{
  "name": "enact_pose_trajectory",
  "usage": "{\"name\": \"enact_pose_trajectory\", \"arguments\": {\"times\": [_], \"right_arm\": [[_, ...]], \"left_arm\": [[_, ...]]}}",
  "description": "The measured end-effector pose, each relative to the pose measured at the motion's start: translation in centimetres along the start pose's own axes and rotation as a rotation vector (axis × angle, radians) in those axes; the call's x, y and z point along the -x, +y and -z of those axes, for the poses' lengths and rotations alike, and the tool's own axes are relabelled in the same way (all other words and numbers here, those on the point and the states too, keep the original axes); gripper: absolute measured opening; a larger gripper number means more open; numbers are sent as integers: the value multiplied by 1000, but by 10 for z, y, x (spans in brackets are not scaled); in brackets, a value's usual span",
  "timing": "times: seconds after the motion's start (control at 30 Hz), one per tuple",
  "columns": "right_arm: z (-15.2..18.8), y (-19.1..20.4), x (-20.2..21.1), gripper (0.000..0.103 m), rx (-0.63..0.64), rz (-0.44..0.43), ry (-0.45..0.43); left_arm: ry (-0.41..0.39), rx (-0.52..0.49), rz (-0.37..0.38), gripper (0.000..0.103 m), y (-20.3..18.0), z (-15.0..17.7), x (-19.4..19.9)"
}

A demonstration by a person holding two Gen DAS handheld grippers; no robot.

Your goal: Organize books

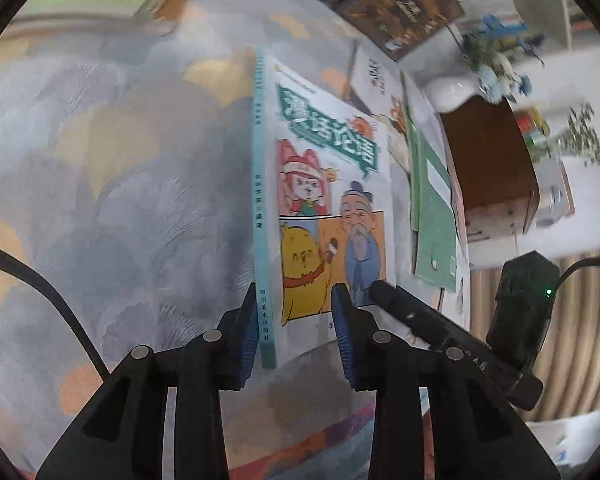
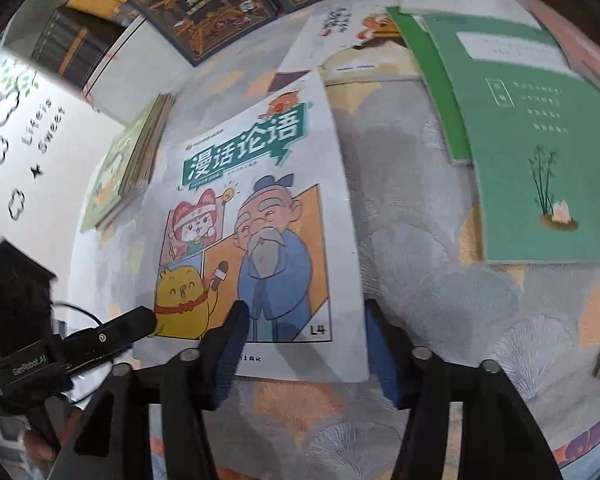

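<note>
A white comic book point(image 1: 324, 184) with a teal spine, green title banner, an old man and a yellow chick on the cover stands raised over the patterned cloth; it also shows in the right wrist view point(image 2: 260, 216). My left gripper point(image 1: 296, 332) straddles its spine end with jaws apart, the left pad close to the spine. My right gripper point(image 2: 304, 352) is open around the book's lower right edge, without clamping. Each gripper shows in the other's view: the right one point(image 1: 440, 328), the left one point(image 2: 100, 336).
Green books point(image 2: 532, 152) lie to the right, a white illustrated book point(image 2: 364, 36) behind, dark ornate books point(image 2: 204, 8) at the far edge, a stack of green-covered books point(image 2: 128, 164) at left. A brown box point(image 1: 488, 160) and plants point(image 1: 496, 60) stand beyond the table.
</note>
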State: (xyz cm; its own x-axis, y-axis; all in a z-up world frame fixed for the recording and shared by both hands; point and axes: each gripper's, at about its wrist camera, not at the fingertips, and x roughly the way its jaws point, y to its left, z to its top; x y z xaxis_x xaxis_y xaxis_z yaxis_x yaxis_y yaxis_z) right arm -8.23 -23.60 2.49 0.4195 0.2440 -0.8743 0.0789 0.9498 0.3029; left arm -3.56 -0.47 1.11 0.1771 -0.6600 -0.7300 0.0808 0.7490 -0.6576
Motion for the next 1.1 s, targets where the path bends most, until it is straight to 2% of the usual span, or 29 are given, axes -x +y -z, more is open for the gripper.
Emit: {"name": "enact_pose_trajectory", "arguments": {"times": [0.13,0.17,0.27,0.37,0.5,0.53,0.6,0.7,0.8,0.93,0.97,1.03,1.07,1.1], "right_arm": [[4,9,-2,63,52,48,-10],[3,6,-1,63,34,34,-8],[0,-6,1,63,-46,-28,5],[-4,-27,3,63,-168,-130,36],[2,-60,6,63,-373,-305,88],[7,-70,5,63,-434,-356,102],[21,-86,4,63,-543,-451,115],[35,-95,-1,63,-628,-544,116],[36,-93,-6,63,-646,-593,116],[32,-87,-13,63,-653,-650,101],[30,-86,-14,54,-658,-673,82],[22,-82,-18,46,-654,-674,70],[18,-79,-15,38,-634,-648,50],[14,-74,-12,36,-600,-625,41]], "left_arm": [[-18,24,4,22,1,-5,-6],[-20,23,6,18,0,-6,-8],[-14,2,6,16,-10,-10,-15],[-7,12,42,16,-11,-14,-12],[28,177,256,16,2,-30,-6],[32,192,278,16,3,-33,-6],[48,219,305,16,3,-39,-6],[75,263,339,16,5,-43,-8],[92,313,363,16,6,-46,-9],[108,319,375,16,2,-51,-8],[113,320,377,16,2,-52,-7],[115,308,358,16,3,-53,-6],[109,291,331,16,3,-54,-5],[106,257,283,16,2,-56,-4]]}}
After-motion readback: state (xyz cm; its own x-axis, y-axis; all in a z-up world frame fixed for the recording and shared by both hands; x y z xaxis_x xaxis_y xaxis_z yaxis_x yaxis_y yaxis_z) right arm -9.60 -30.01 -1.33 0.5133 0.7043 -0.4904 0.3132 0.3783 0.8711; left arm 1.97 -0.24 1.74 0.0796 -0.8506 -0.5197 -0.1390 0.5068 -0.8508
